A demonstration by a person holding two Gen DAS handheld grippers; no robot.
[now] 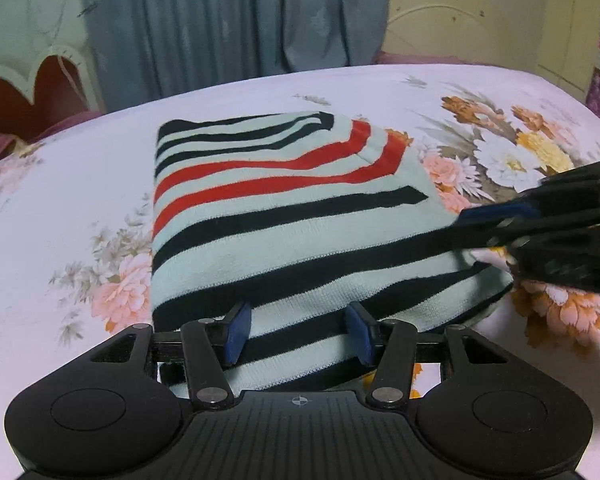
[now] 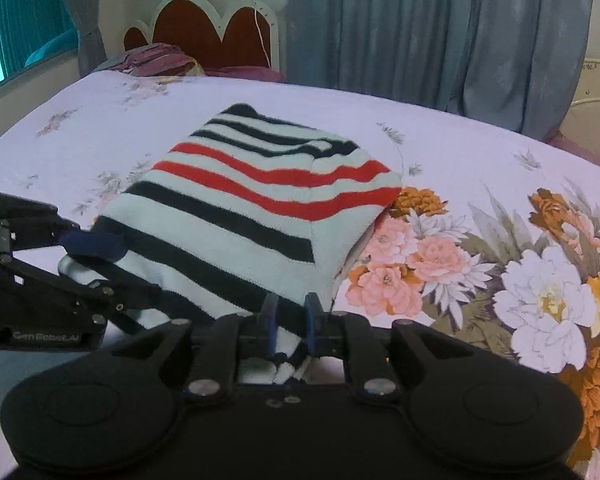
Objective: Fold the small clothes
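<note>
Striped knit garment [image 1: 292, 216] in pale mint, navy and red lies folded on our floral bedsheet [image 1: 80, 184]. Our right gripper [image 2: 291, 322] fingers pinch its near edge narrowly. Our left gripper [image 1: 298, 330] fingers stand half-wide astride the hem, not pressing it.

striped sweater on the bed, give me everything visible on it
The striped sweater looks like a soft knit, pale mint with black bands and two red ones. It lies folded into a rough rectangle on the floral bedsheet, edges layered. The right gripper is pinched shut on fabric at its near edge. The left gripper stands open over the near hem, which lies between its pads.
</note>
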